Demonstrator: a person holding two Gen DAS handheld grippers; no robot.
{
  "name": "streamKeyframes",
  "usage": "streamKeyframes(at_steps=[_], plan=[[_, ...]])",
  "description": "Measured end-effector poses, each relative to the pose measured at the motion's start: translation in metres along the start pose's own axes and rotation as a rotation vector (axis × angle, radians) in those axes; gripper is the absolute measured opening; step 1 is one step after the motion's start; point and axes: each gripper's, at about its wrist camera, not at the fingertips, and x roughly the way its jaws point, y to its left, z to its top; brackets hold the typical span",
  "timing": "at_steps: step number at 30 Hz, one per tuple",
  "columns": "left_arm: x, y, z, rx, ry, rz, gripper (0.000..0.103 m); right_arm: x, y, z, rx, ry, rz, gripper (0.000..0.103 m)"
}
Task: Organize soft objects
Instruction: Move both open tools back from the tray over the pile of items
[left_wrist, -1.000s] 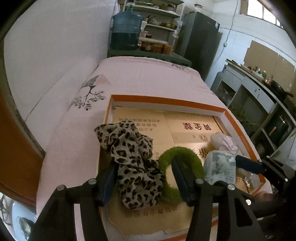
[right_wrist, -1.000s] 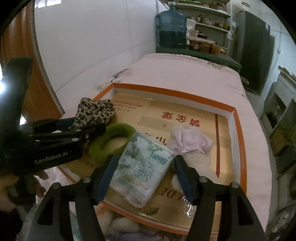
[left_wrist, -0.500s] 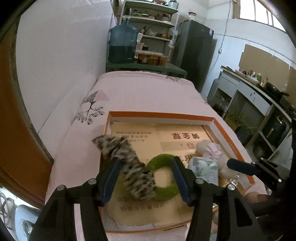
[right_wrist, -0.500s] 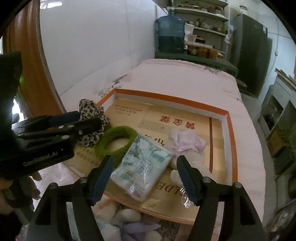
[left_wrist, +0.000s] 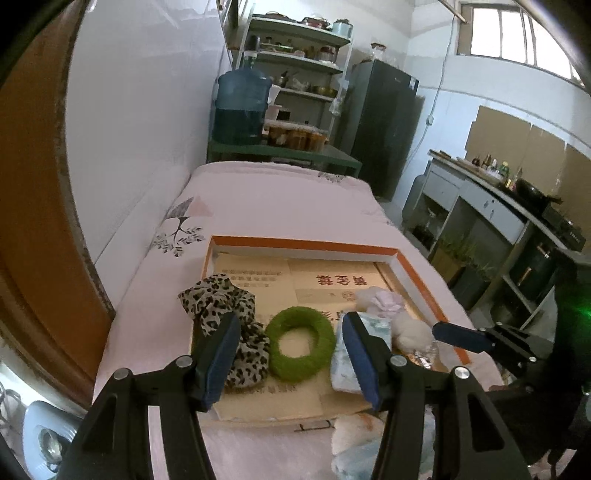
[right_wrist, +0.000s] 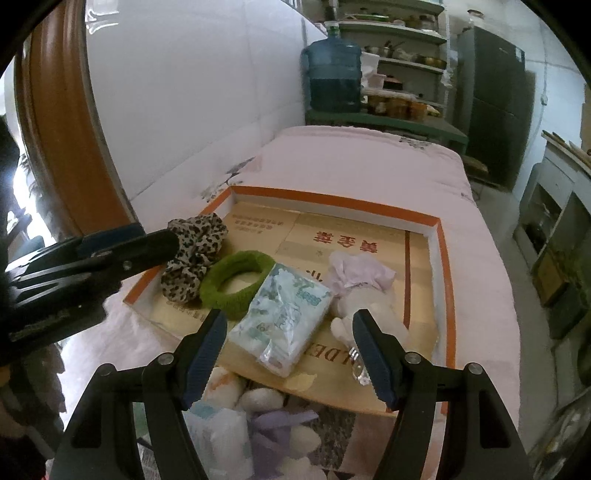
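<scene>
An orange-rimmed cardboard tray (left_wrist: 303, 245) (right_wrist: 332, 197) lies on a pink bed. In it lie a leopard-print scrunchie (left_wrist: 218, 301) (right_wrist: 194, 247), a green fuzzy ring (left_wrist: 300, 343) (right_wrist: 236, 277), a tissue pack (left_wrist: 345, 363) (right_wrist: 284, 317) and a white plush toy with pink cloth (left_wrist: 384, 301) (right_wrist: 360, 284). My left gripper (left_wrist: 290, 358) is open and empty, above the tray's near edge around the ring. My right gripper (right_wrist: 290, 354) is open and empty, above the tissue pack.
More plush toys and a tissue pack (right_wrist: 251, 421) lie below the tray's near edge. A white wall runs along the left of the bed. A water jug (left_wrist: 240, 107), shelves and a dark fridge (left_wrist: 384, 122) stand beyond the bed; counters stand at the right.
Both grippers have pulled back and up from the tray. The leopard scrunchie, which lay between the left fingers, now rests in the tray's left corner.
</scene>
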Motion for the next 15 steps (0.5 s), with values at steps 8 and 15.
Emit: streamKeyframes(at_steps=[8,15], plan=[[-0.023,-0.007,-0.009,-0.015,-0.03,-0.033,0.057,-0.017,0.0,-0.007,0.021,-0.009,0.002,0.072],[-0.039,-0.009,-0.015,-0.032,-0.049,-0.06,0.057,-0.035,0.006,-0.015,0.024,-0.021,0.015,0.072]])
